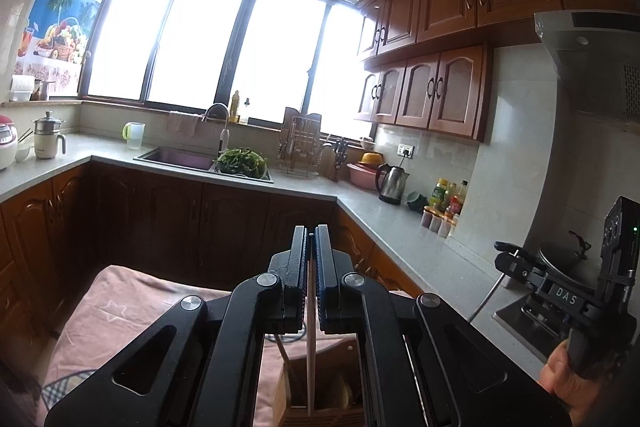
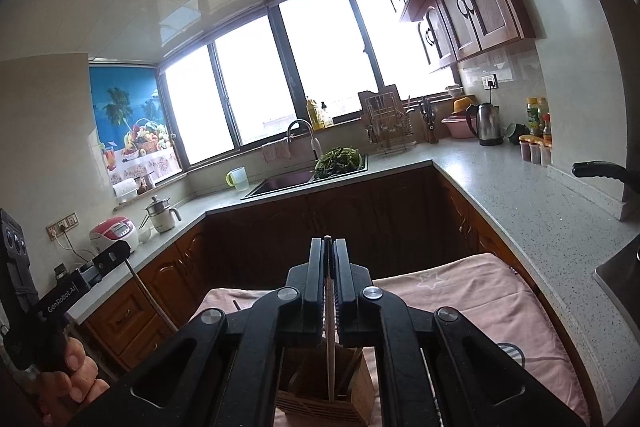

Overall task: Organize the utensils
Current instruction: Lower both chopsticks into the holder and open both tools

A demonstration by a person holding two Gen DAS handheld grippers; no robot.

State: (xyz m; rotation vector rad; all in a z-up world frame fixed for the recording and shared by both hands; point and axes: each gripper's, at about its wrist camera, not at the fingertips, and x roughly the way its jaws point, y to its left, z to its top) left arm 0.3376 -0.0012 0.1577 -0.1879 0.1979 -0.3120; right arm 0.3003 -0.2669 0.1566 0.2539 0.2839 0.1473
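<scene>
Above the wooden holder point(image 1: 316, 387), the left claw point(image 1: 311, 247) grips a pale chopstick point(image 1: 311, 347) (upright); the right claw point(image 2: 329, 259) clamps a thin utensil point(image 2: 330, 347).

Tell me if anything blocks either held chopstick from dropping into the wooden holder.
Nothing visible blocks them. The left tool grips a pale wooden chopstick whose lower end points into the open-topped wooden utensil holder. The right tool grips a second slim chopstick above the same holder. Utensils already inside lean aside.
</scene>
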